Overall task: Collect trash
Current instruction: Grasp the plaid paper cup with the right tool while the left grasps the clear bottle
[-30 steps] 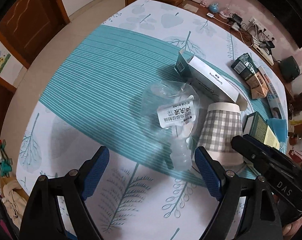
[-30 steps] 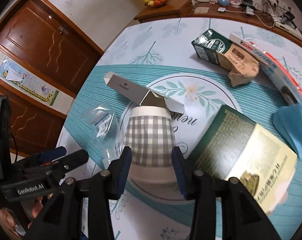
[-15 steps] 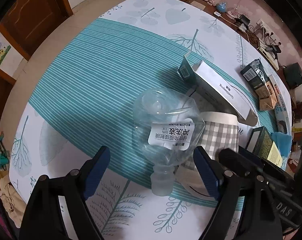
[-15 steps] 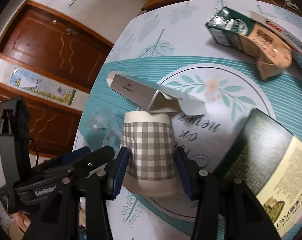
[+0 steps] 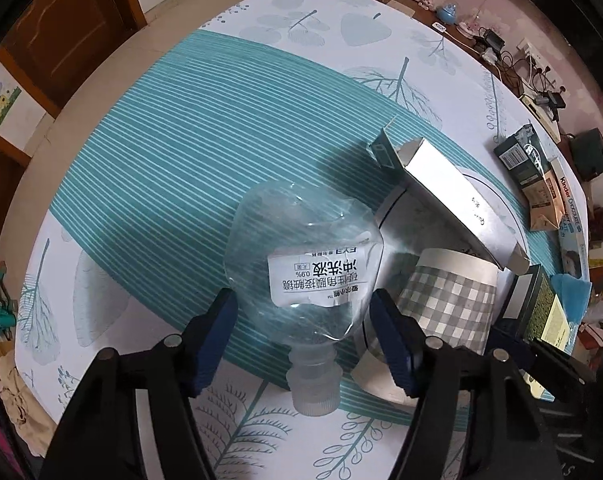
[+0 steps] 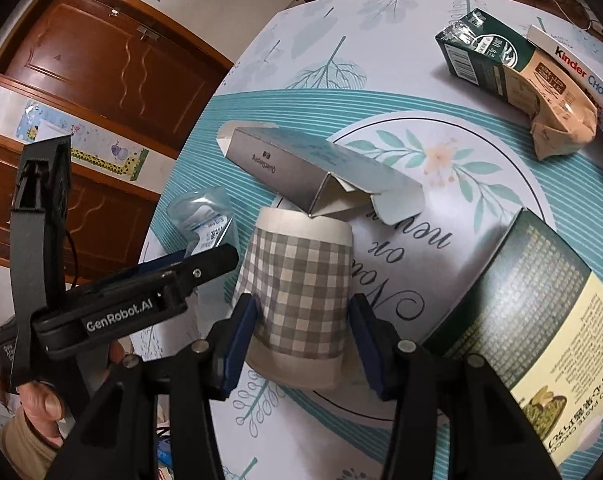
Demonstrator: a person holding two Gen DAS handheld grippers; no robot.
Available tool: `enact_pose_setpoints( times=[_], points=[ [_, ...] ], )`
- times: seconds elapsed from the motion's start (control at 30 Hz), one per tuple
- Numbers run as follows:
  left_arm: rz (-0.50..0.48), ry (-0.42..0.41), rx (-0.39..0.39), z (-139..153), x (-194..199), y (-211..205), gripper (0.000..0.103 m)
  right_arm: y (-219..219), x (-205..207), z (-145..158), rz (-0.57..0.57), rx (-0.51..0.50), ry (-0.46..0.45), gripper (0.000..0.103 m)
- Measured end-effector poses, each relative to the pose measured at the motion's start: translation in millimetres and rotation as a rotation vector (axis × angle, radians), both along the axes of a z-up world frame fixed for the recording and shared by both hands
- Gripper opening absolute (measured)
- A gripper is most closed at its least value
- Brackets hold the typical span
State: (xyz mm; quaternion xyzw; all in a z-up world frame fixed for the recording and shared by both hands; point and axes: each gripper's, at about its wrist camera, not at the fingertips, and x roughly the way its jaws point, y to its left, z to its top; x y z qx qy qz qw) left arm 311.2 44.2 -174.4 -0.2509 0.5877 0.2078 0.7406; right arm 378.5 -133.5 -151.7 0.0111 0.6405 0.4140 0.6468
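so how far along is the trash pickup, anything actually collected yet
Nothing looks collected yet; no bin or bag shows. In hand: the left gripper straddles the clear plastic bottle and its jaws have just been closing, with gaps left on both sides. The right gripper brackets the upside-down checked paper cup. Left on the table: the silver carton, the dark green box, the crushed drink carton.

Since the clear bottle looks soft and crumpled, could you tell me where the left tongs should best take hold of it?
Probably across the wide body of the clear bottle, from above, as the left tongs now straddle it. It lies on its side with the cap toward the camera; the cap is narrow and ribbed, the labelled body fills the gap better.
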Motion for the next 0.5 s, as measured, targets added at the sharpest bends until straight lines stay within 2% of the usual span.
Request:
enact_pose_setpoints(
  times=[0.1,0.17,0.5],
  points=[
    [-0.005,0.018,0.005,-7.5,1.2,-2.2,0.066,2.1,-1.2,-1.0,0.003,-0.008,0.002,0.053],
    [-0.011,0.026,0.011,-13.8,1.8,-4.3,0.059,6.0,-3.1,-1.6,0.012,-0.018,-0.004,0.055],
    [-0.014,-0.003,0.091,-7.6,-22.7,-4.3,0.057,17.1,-12.3,0.5,0.028,-0.038,-0.059,0.059]
  ],
)
